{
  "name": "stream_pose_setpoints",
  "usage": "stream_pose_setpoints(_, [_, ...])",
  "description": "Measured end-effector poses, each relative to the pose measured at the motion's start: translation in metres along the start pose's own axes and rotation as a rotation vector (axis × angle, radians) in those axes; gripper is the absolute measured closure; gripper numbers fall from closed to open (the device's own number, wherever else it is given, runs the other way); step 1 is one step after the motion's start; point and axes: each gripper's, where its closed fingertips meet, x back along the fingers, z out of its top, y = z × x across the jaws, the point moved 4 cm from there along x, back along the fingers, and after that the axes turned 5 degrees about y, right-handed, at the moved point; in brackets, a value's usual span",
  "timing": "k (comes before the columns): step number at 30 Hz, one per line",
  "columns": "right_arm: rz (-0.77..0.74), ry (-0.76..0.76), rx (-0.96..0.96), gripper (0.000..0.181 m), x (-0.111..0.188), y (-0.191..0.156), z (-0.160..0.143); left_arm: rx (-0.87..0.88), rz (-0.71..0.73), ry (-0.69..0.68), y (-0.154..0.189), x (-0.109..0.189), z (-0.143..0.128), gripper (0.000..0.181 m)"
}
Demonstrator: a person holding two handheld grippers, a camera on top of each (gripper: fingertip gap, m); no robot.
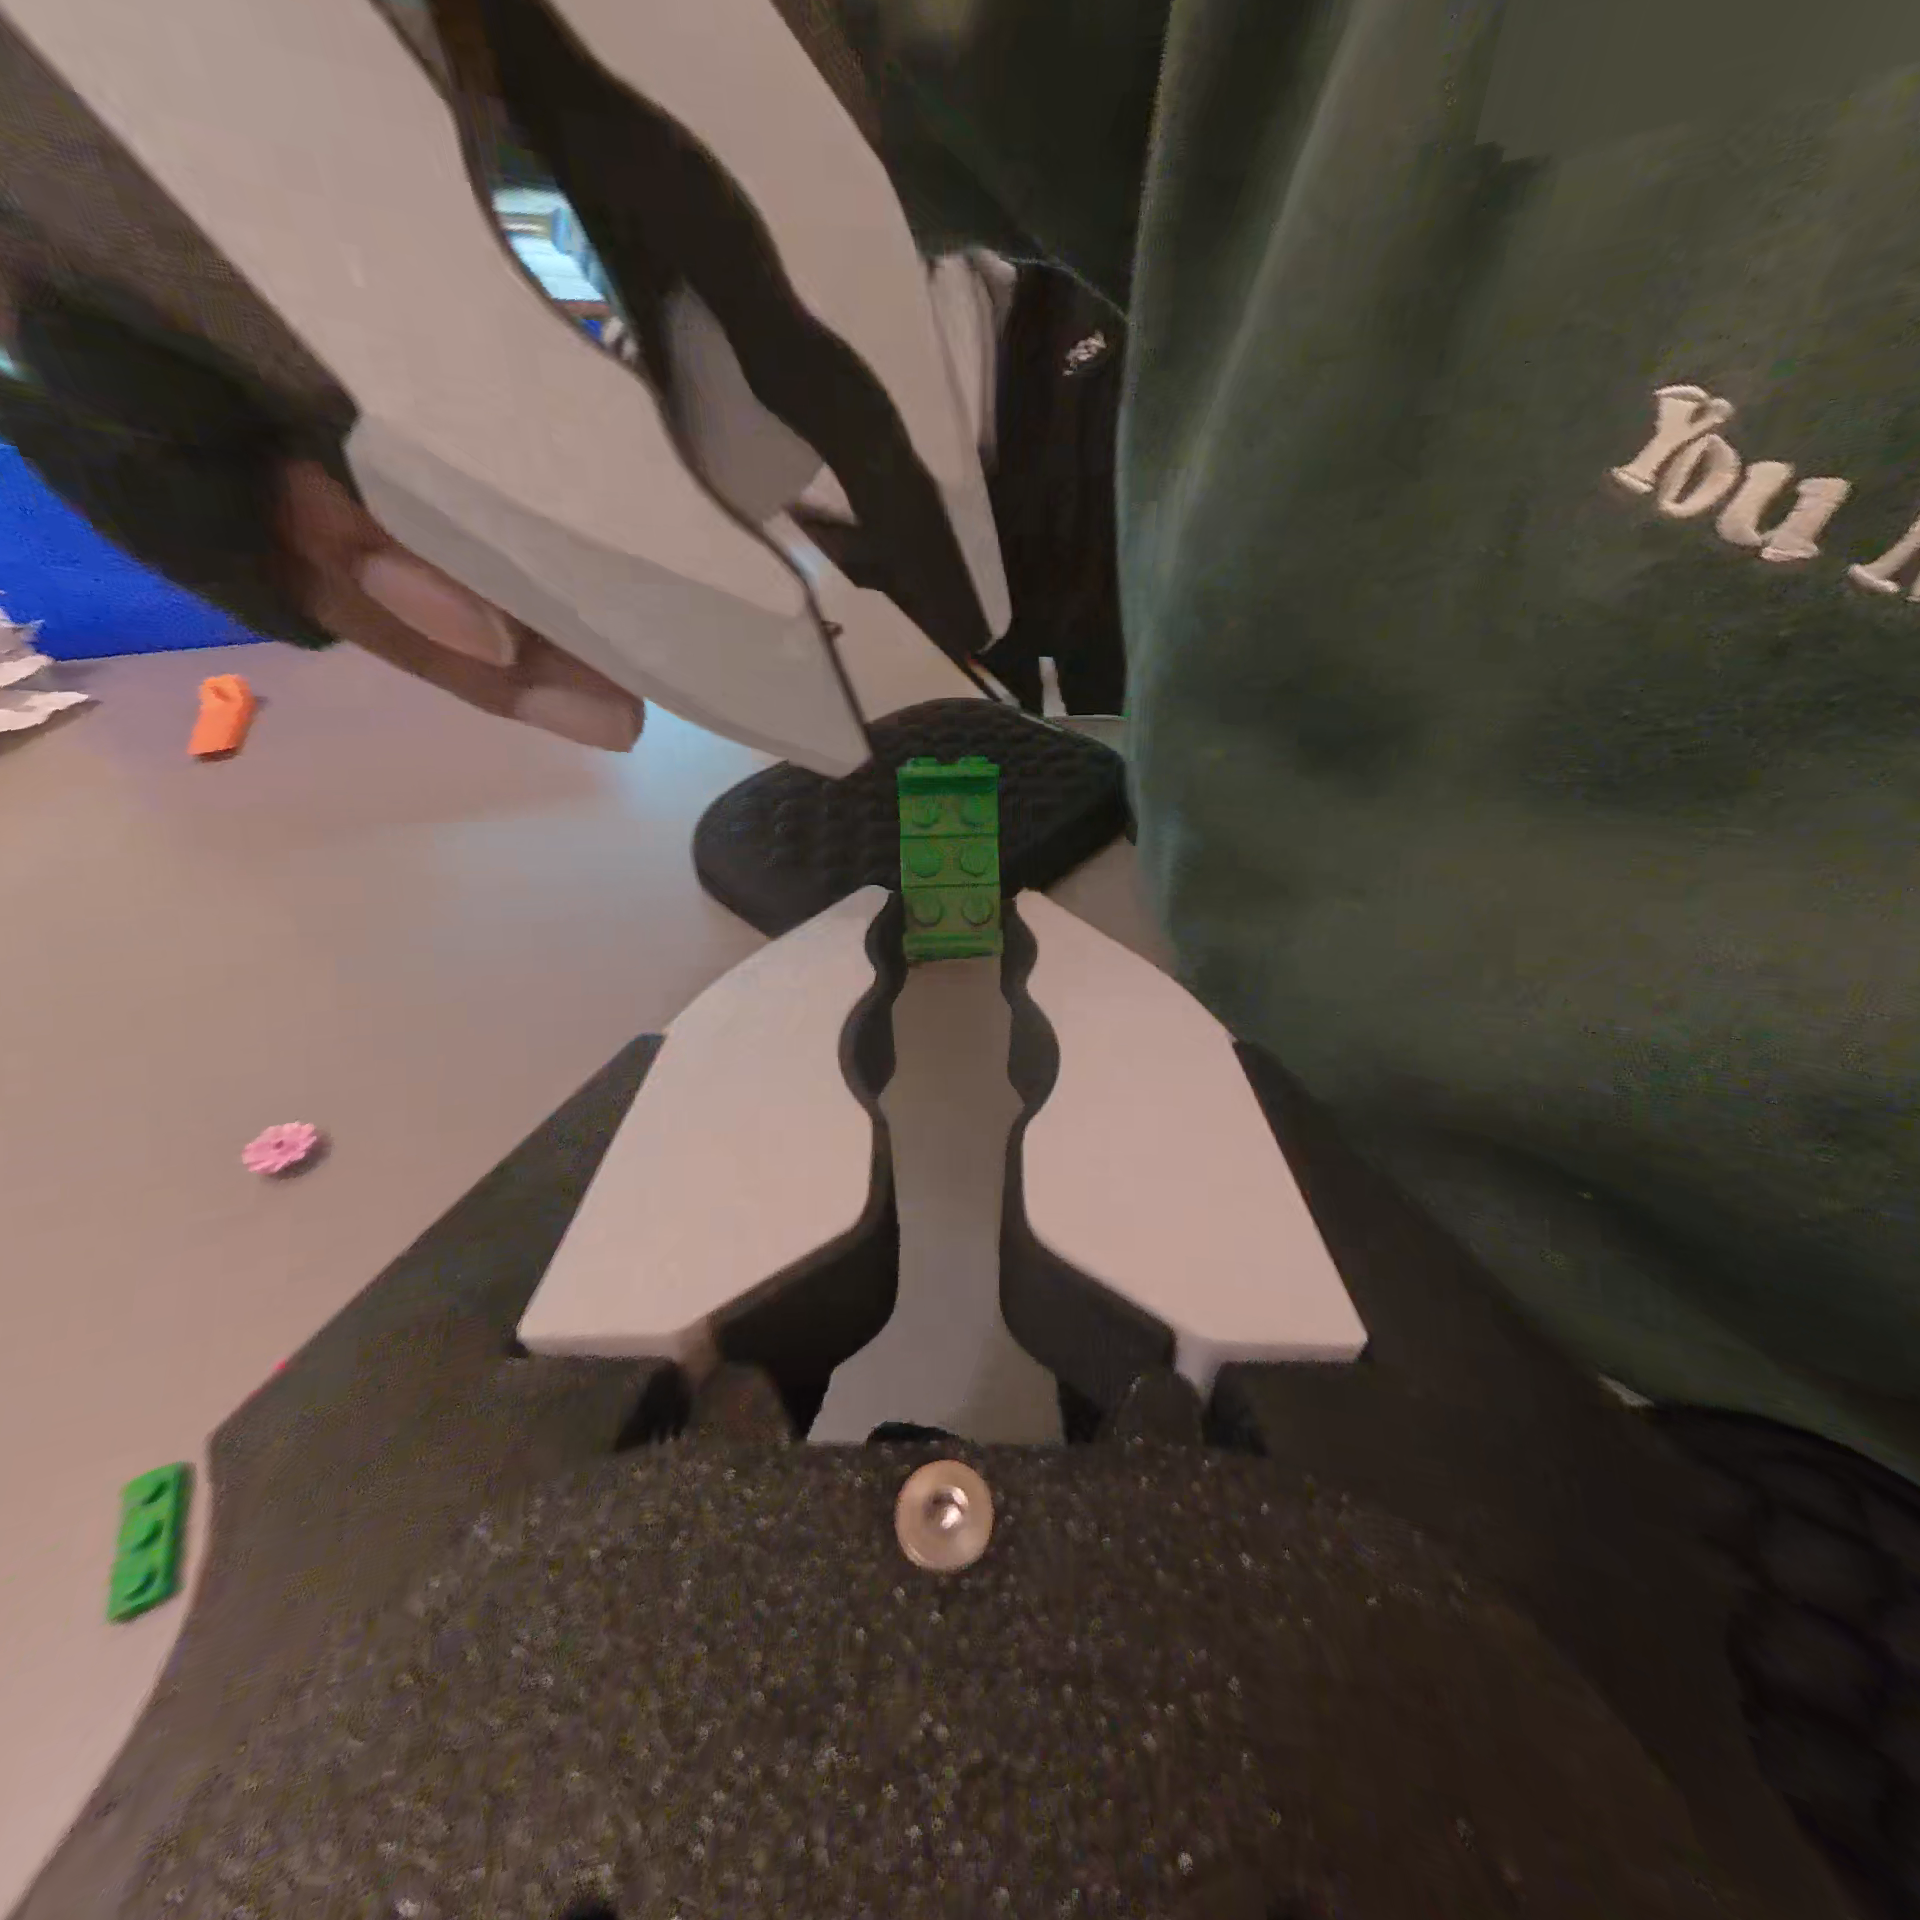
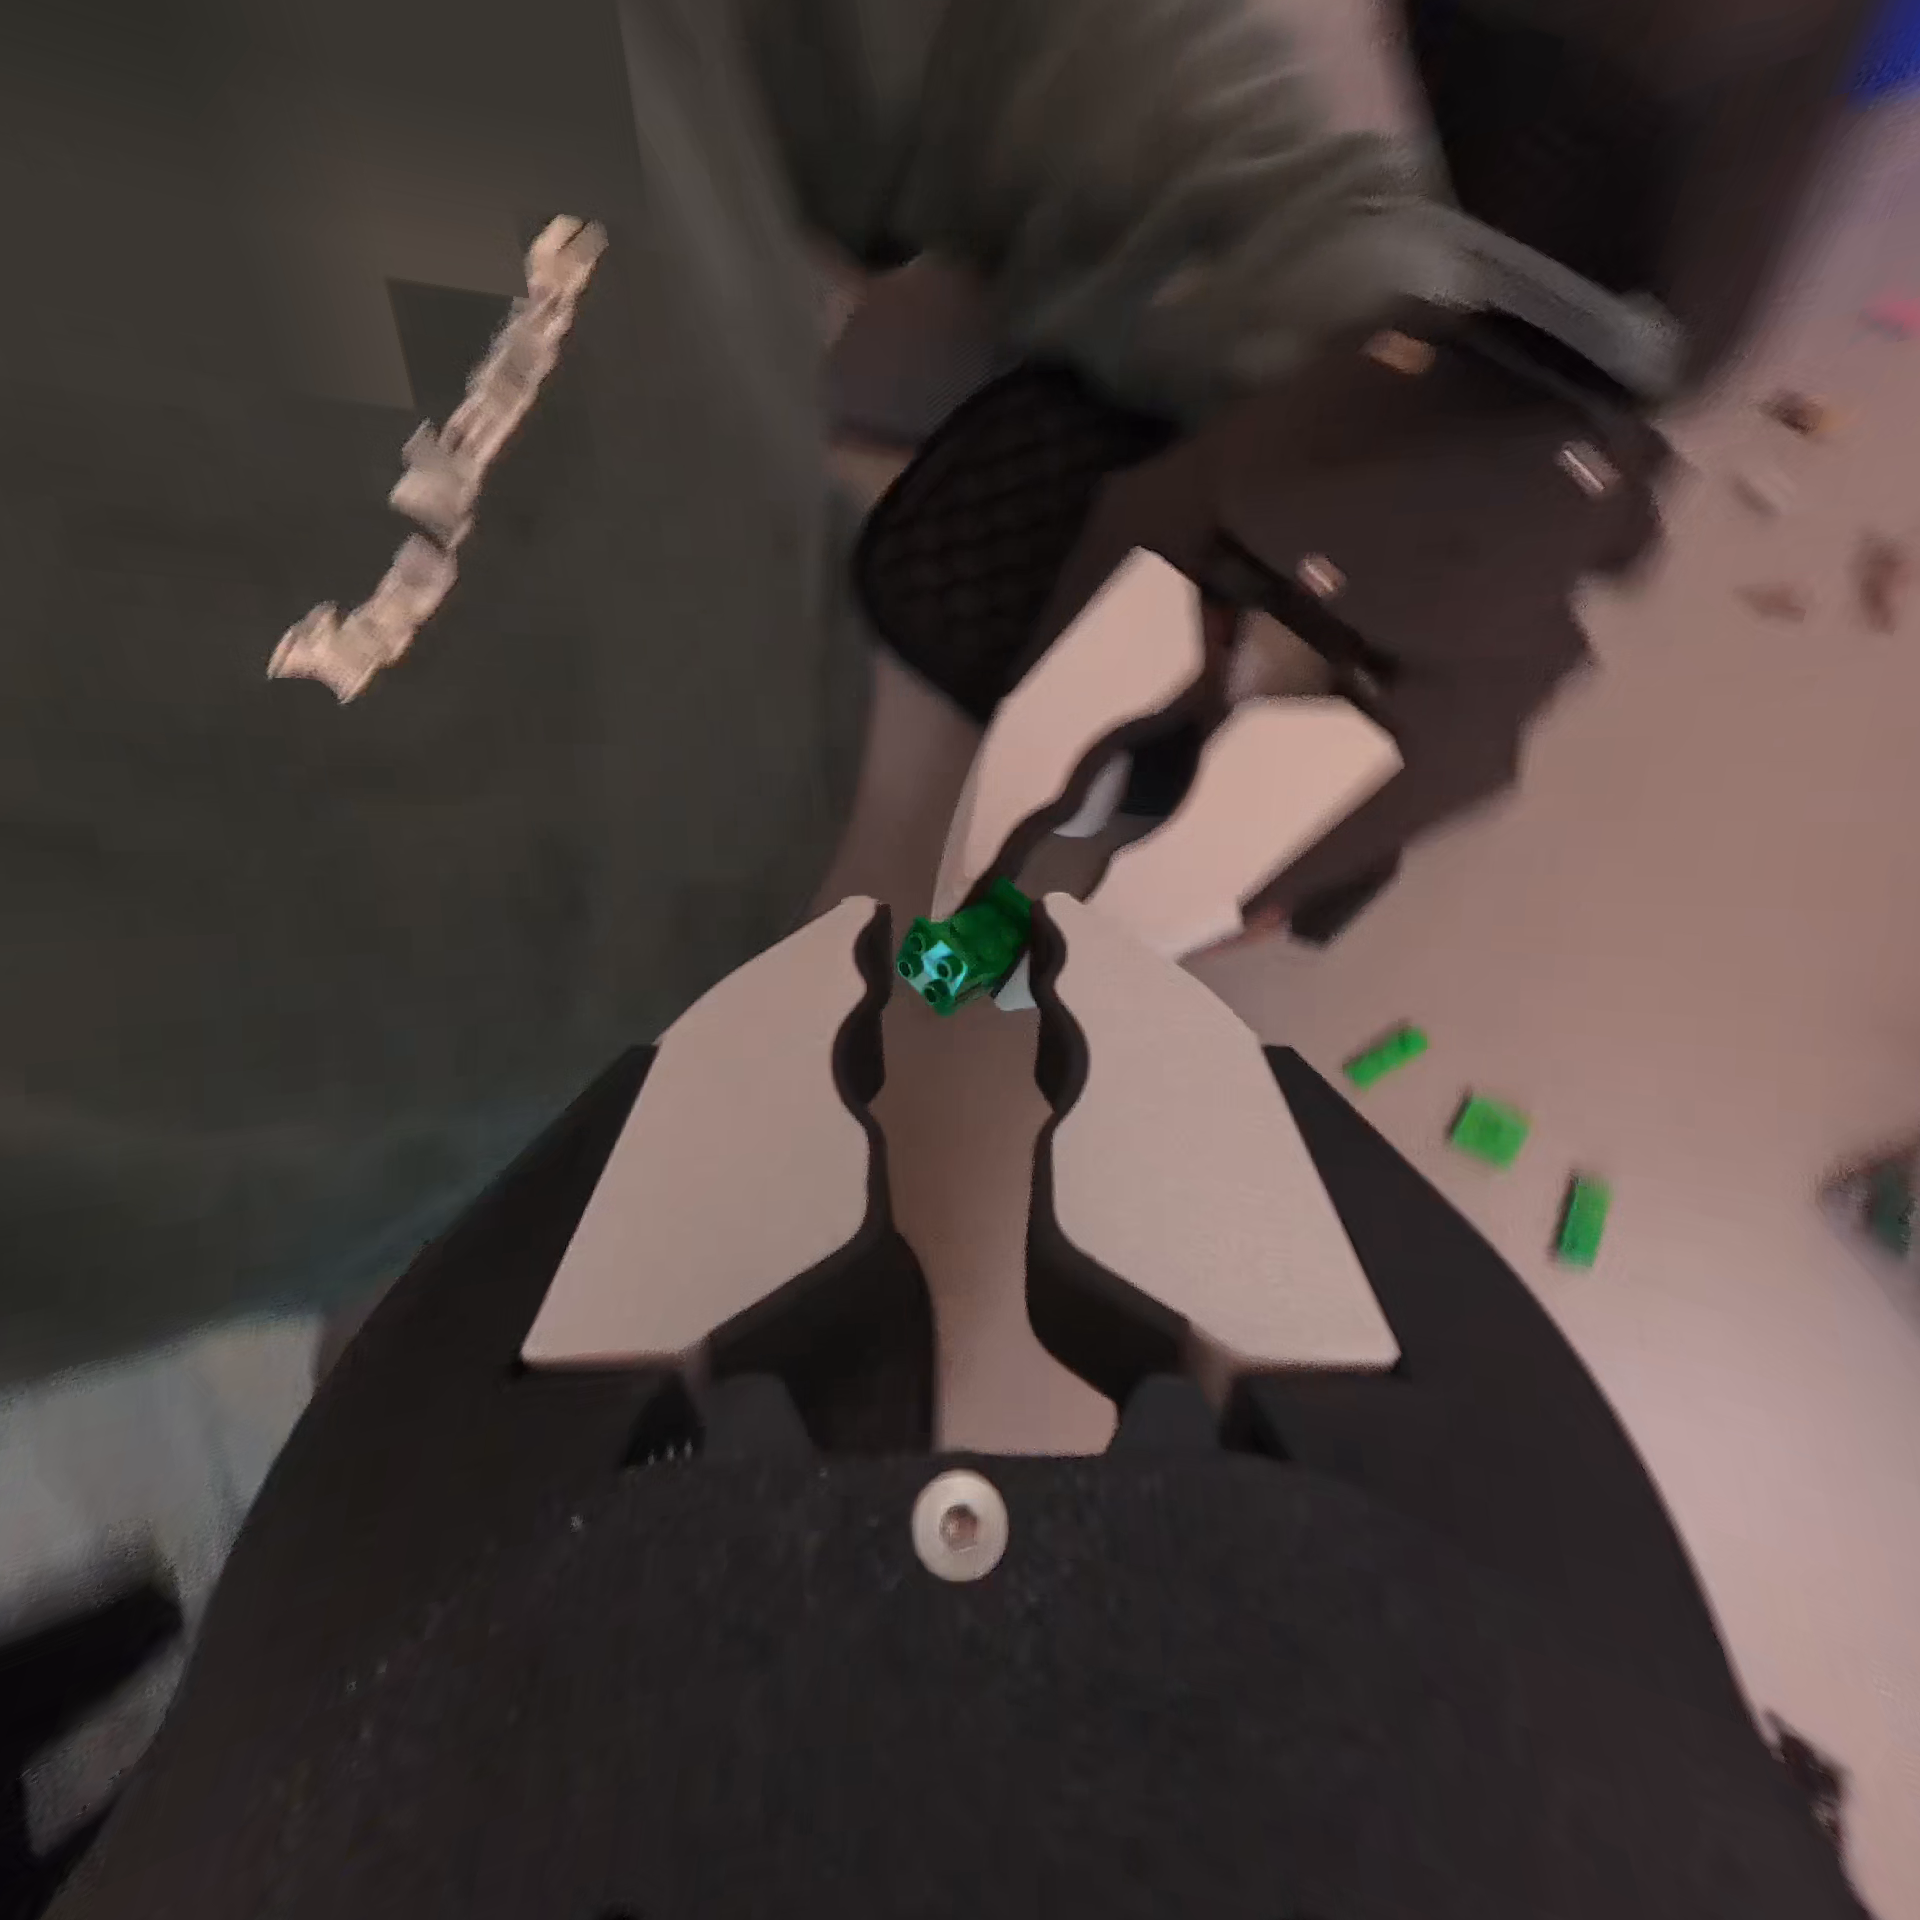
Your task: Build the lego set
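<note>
Green stack going together in mid-air, build barely begun.
Left gripper (image 1: 951,914) is clenching the green brick stack (image 1: 950,854); right gripper (image 2: 961,935) is spread around its far end, seemingly not gripping (blurred). Loose green plates (image 2: 1488,1130), pink flower piece (image 1: 281,1148) and orange piece (image 1: 220,715) are lying unused on the table (image 1: 364,935).

**Dim, warm indoor light with blur**

Both wide-angle views bend strongly at the edges. The left wrist view is fairly sharp centrally, smeared above. The right wrist view is motion-blurred throughout, with soft shadows on the pinkish surface (image 2: 1558,1455).
</note>
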Motion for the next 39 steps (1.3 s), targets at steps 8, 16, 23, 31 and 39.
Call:
stream_pose_setpoints(8, [-0.261, 0.395, -0.655, 0.137, 0.016, 0.018, -0.057, 0.002, 0.211, -0.009, -0.030, 0.008, -0.004, 0.164])
stream_pose_setpoints(16, [-0.366, 0.621, -0.929, 0.138, 0.011, 0.032, -0.072, -0.053, 0.428, -0.117, -0.049, 0.013, -0.012, 0.164])
stream_pose_setpoints(23, [-0.411, 0.619, -1.007, 0.143, 0.010, 0.044, -0.074, -0.101, 0.549, -0.223, -0.058, 0.016, -0.019, 0.164])
stream_pose_setpoints(31, [-0.430, 0.597, -0.984, 0.161, 0.009, 0.047, -0.073, -0.181, 0.626, -0.275, -0.058, 0.016, -0.017, 0.164])
stream_pose_setpoints(39, [-0.435, 0.623, -0.897, 0.164, 0.013, 0.043, -0.064, -0.378, 0.725, -0.306, -0.054, 0.018, -0.007, 0.164])
